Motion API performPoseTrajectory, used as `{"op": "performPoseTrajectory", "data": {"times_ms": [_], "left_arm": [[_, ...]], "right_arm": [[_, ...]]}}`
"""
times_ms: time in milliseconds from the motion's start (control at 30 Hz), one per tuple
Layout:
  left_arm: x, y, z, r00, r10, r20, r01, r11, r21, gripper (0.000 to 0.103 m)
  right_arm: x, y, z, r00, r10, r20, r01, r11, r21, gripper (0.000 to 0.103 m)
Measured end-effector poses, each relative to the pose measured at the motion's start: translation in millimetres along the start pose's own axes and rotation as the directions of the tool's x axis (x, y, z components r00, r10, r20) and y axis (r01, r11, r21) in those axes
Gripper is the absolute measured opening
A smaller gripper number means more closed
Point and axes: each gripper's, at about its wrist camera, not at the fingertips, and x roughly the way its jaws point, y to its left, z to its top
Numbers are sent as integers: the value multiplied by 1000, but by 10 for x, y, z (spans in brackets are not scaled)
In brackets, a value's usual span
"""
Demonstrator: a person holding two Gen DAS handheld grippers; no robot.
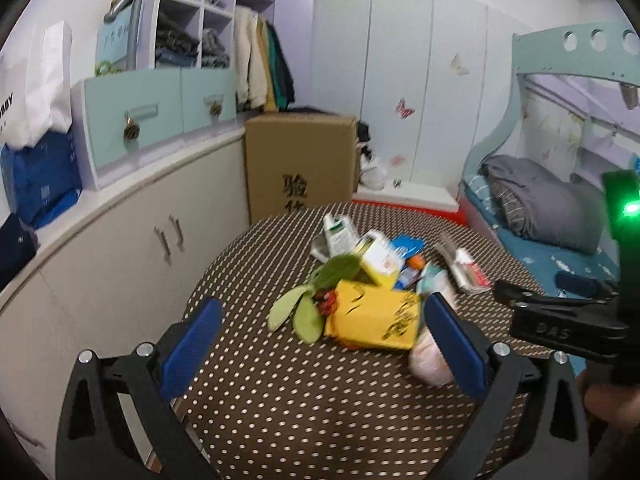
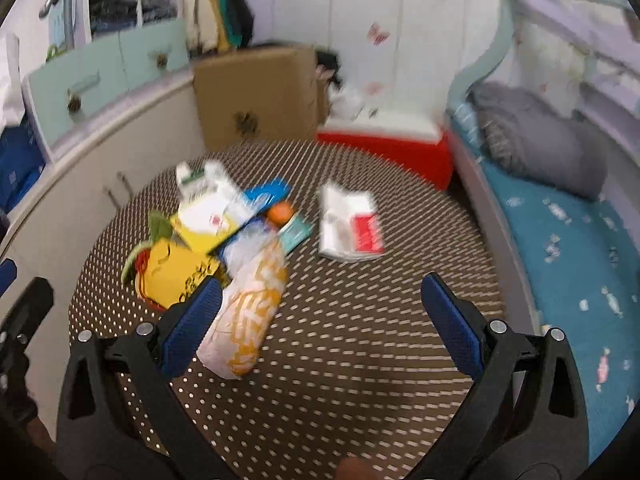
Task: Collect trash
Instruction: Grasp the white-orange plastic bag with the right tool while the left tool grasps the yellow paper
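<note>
A pile of trash lies on the brown dotted table point(image 1: 304, 392): a yellow packet point(image 1: 372, 316), green leaves point(image 1: 304, 304), a yellow-white box point(image 1: 380, 260), a white-green tube point(image 1: 340, 232), blue wrappers point(image 1: 408, 246) and a white-red tissue pack point(image 1: 468, 268). My left gripper point(image 1: 320, 344) is open and empty, just short of the yellow packet. My right gripper point(image 2: 320, 320) is open and empty above the table; an orange-white bag point(image 2: 252, 304) lies by its left finger. The tissue pack point(image 2: 350, 226) lies apart, ahead of it. The right gripper's body point(image 1: 560, 320) shows in the left wrist view.
A cardboard box point(image 1: 300, 160) stands behind the table. White cabinets point(image 1: 120, 248) with drawers run along the left. A bed point(image 2: 560, 240) with a grey blanket is on the right. A red and white step point(image 2: 384, 140) sits at the back.
</note>
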Motion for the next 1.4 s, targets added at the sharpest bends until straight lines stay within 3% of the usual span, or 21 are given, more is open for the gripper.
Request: {"op": "performPoseTrajectory", "data": {"times_ms": [167,300,533,767,900,1067,1133,1200,1233,1400], "left_arm": [[256,126,-132,998,17,-66,-17,1000,1,99],[375,145,-160,995,15,-97,-14,1000,14,99],[558,-1,-176,992,-14,-125,20,999,45,99],[762,-433,-151,990,-28,-138,46,990,130,99],[893,-627,-158,989,-4,-149,29,985,169,99],[1198,-841,-202,979,141,-149,-96,957,274,99],[1267,-872,-209,979,158,-128,-115,949,292,98],[1284,-833,-201,981,143,-133,-100,952,289,74],[1304,-808,-199,980,122,-158,-76,960,271,47],[1114,-669,-172,990,82,-115,-54,973,225,24]], "right_arm": [[594,147,-48,986,123,-117,-120,992,36,92],[922,189,-113,958,213,-194,-201,976,78,50],[692,-115,-207,962,241,-131,-223,965,136,44],[487,-572,-242,971,222,-83,-204,961,186,45],[409,-711,-235,974,216,-64,-201,961,191,45],[342,-787,-255,973,224,-48,-211,957,200,45],[325,-808,-264,972,230,-46,-217,955,202,45],[314,-811,-268,972,232,-43,-219,955,198,45],[305,-816,-274,971,235,-42,-222,955,198,45],[223,-886,-276,972,234,-22,-225,953,204,45]]}}
